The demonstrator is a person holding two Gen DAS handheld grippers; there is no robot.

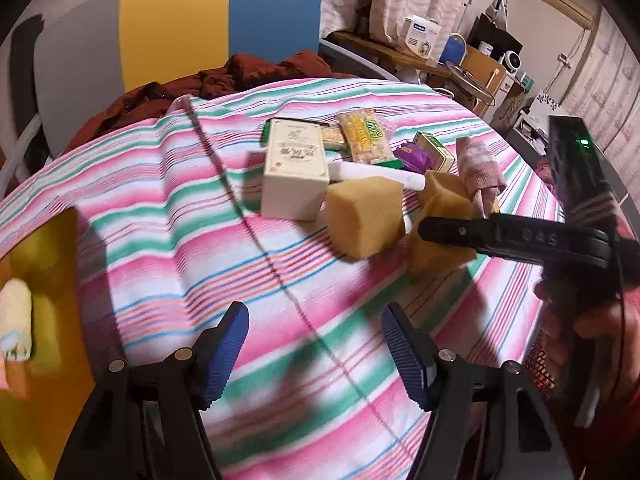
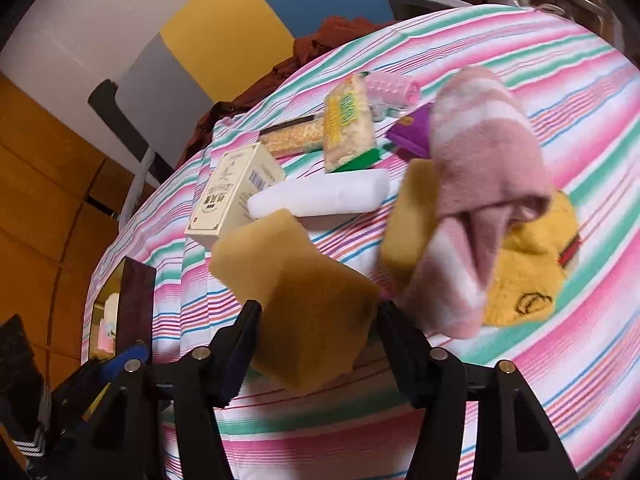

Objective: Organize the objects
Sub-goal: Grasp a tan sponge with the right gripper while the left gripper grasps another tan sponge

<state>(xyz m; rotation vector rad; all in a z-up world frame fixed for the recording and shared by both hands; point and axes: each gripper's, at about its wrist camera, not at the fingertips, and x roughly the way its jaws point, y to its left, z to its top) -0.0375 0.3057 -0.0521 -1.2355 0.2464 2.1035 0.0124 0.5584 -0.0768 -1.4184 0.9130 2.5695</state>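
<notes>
A pile of objects lies on the striped cloth [image 1: 168, 216]: a cream box [image 1: 294, 168], snack packets [image 1: 366, 136], a white tube [image 1: 376, 174], two tan sponges and a pink striped sock [image 2: 480, 168]. My right gripper [image 2: 316, 320] is shut on a tan sponge [image 2: 304, 288] and holds it above the cloth; it also shows in the left wrist view [image 1: 364, 220]. A second sponge [image 2: 408, 232] and a yellow sock [image 2: 528, 272] lie under the pink sock. My left gripper [image 1: 314, 344] is open and empty over bare cloth, nearer than the pile.
A yellow bin [image 1: 44, 320] with a rolled pale sock [image 1: 16, 324] stands at the left edge. A dark red garment [image 1: 224, 80] lies at the far side, before a grey, yellow and blue headboard [image 1: 176, 24]. A purple packet [image 2: 412, 130] and a pink hair roller [image 2: 394, 86] lie beyond the pile.
</notes>
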